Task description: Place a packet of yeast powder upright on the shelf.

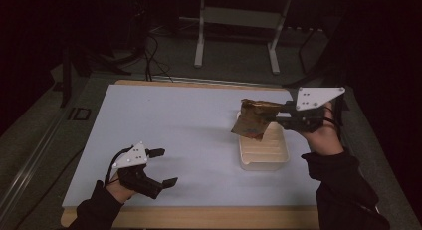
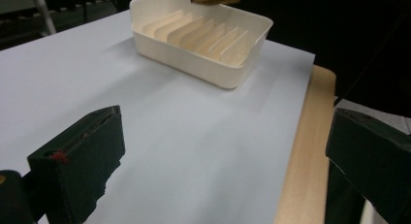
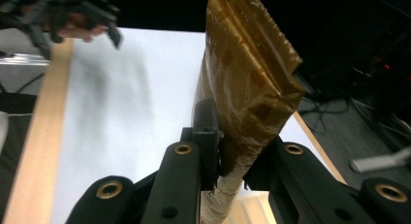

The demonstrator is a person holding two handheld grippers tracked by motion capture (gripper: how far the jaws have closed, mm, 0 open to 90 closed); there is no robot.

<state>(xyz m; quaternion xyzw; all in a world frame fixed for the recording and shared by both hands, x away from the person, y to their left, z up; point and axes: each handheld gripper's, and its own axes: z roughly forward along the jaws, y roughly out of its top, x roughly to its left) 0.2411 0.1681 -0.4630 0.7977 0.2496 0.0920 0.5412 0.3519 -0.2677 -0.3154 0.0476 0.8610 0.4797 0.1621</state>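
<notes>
Dim floor, cables and a pale stand frame surround the white-topped table (image 1: 164,125), which has wooden strips along its near and far edges. Near the table's right edge sits a cream ridged tray (image 1: 263,153), empty as far as the ridges show. The right gripper (image 1: 278,112) has its fingers clamped on the end of a crinkled brown snack packet (image 1: 255,119), which hangs tilted in the air over the tray's far end. The pinch looks to sit close to the packet's edge, so the foil could slip out during the carry, or the packet could land across the rim instead of between the ridges if let go while tilted. Close to the near left corner, the left gripper (image 1: 165,167) hovers with fingers spread wide and nothing between them, well apart from the tray, so a nudged tray would have nothing steadying it.
</notes>
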